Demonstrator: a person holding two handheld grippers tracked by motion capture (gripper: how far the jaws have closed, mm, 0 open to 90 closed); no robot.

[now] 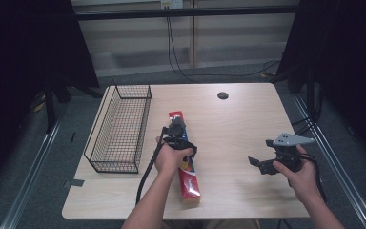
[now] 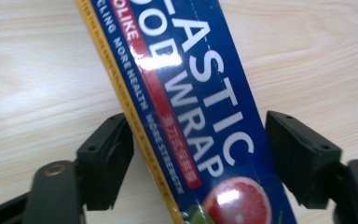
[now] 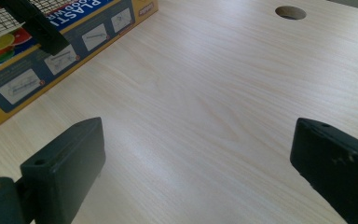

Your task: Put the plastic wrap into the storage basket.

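- Wrap box (image 1: 185,164): a long, narrow box lying flat on the table (image 1: 238,124), left of centre, its length running from the near edge away from the person
- The box sits just right of the wire basket (image 1: 119,131) and apart from it
- Left gripper (image 1: 175,130): held over the middle of the box, pointing down at it
- In the left gripper view the box (image 2: 186,107) lies between the two jaws, its blue face with white lettering turned up
- The left jaw stands right at the yellow edge of the box; the right jaw stands just beside the blue edge, and whether it touches cannot be told
- State of left gripper: straddling the box, with a firm clamp not confirmed
- Right gripper (image 1: 262,164): held above the right part of the table, well apart from the box
- State of right gripper: released, jaws spread wide with bare tabletop (image 3: 205,102) between them
- In the right gripper view the box (image 3: 51,51) lies at upper left, with a round hole (image 3: 291,12) in the table farther off
- The hole (image 1: 222,95) sits near the far edge of the table
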